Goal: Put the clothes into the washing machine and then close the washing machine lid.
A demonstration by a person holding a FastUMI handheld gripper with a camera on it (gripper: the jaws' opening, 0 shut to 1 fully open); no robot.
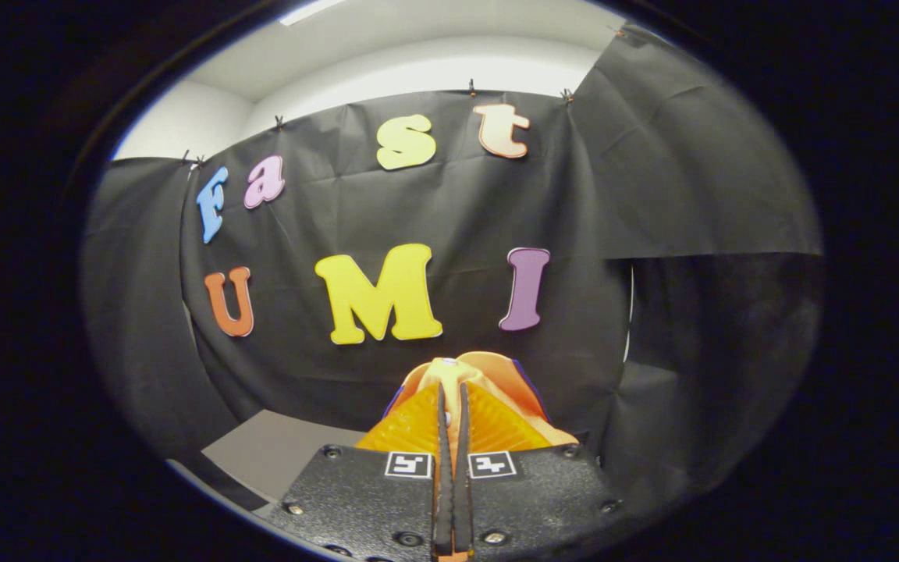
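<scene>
Above the desk, the hand-held gripper is raised and aimed at the booth's black wall, its fingers pressed nearly together with a thin slit between them. Past the fingertips of the hand-held gripper sits a bunched orange-and-yellow cloth, apparently the clothes; it looks pinched in the fingers, so the hand-held gripper reads as clenched on it, though the contact itself is hard to make out. Washing machine and lid cannot be judged from here. Judgement: early to mid task, garment picked and carried. Left to do: drop it in the drum, close the lid.
</scene>
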